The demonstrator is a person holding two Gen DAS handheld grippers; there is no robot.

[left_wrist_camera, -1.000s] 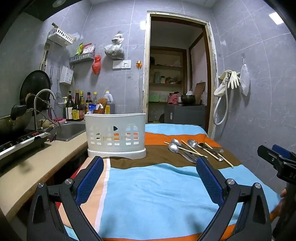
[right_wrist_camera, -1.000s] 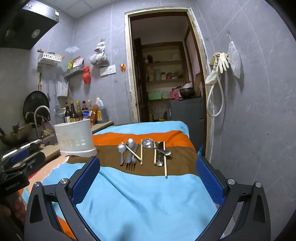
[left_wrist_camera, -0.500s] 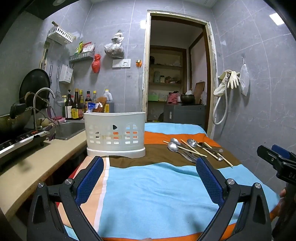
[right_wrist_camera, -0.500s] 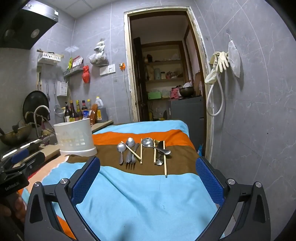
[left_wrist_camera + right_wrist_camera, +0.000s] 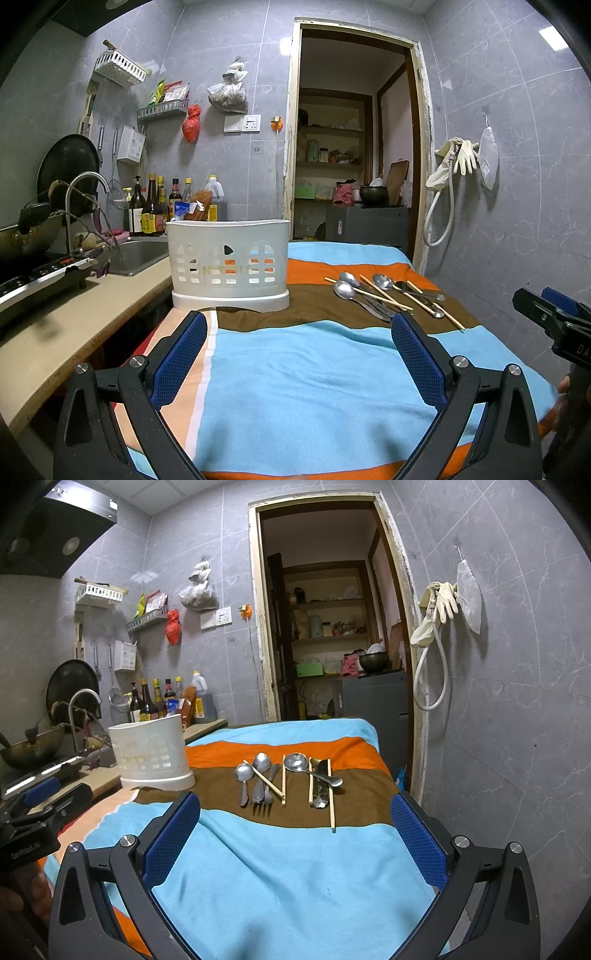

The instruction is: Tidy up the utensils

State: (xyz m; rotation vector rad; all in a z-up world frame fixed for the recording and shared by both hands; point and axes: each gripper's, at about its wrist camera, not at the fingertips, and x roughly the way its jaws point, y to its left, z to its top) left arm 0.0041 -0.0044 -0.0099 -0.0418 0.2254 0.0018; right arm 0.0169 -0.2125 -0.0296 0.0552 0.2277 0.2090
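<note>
We hold our left gripper (image 5: 297, 345) and right gripper (image 5: 295, 825) with fingers spread wide, gripping nothing, above the striped cloth (image 5: 295, 878). The white slotted caddy (image 5: 229, 264) stands upright on the cloth's brown band; through its slots we see no utensil inside, though the interior is mostly hidden. To the right of the caddy, apart from it on the same band, lie the spoons (image 5: 295, 762), forks (image 5: 264, 790) and chopsticks (image 5: 331, 797) in a loose, overlapping cluster.

Utensil holder (image 5: 152, 753) on the cloth (image 5: 295, 867), left of the spoons and chopsticks (image 5: 288, 781), well apart.
</note>
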